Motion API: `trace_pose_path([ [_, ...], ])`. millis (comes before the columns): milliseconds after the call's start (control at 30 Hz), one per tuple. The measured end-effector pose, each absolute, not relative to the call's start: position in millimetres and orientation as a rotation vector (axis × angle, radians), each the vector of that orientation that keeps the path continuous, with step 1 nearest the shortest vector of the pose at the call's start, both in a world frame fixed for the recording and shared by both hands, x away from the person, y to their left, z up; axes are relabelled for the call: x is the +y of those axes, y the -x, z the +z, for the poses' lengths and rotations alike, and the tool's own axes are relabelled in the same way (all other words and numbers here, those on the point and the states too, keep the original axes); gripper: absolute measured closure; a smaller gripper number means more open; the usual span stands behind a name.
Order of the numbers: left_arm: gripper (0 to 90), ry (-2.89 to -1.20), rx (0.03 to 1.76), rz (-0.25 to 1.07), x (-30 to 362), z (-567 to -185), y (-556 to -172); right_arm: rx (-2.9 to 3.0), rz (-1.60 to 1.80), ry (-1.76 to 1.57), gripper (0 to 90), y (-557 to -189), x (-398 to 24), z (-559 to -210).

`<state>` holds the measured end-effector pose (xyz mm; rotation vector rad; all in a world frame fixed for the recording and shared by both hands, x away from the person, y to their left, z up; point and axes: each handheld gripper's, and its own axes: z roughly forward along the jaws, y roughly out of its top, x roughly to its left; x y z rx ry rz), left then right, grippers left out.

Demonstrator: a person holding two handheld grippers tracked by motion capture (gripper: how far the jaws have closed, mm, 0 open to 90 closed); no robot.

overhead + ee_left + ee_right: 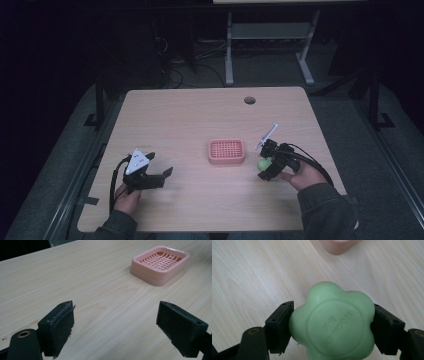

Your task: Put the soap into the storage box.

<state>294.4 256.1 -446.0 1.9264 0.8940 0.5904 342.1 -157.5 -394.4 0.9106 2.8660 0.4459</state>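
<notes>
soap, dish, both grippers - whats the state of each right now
green soap: flower-shaped, clamped between the right gripper's jaws, beside the dish, not in it
pink soap dish: upright on the table, nothing in it
right gripper: shut on the soap
left gripper: jaws wide apart, holding nothing
table: bare wood around the dish

Your table (190, 115): one rectangular top with rounded corners, pale wood grain running along its length, with dark floor around it. One round dark cable hole (249, 100) sits close to the far edge, right of the middle. You have one item lying directly on the top: a pink soap dish (226, 152) with a gridded floor, flat on the wood, about midway between the left and right edges and slightly nearer your near edge.
</notes>
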Motion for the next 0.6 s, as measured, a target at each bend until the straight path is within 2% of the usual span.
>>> trace_pose_path([
  [600, 14.3, -1.918, 0.897, 0.583, 256, -446, -294, 2.898, 0.449, -0.838, 26.3, -361, -129, -385],
])
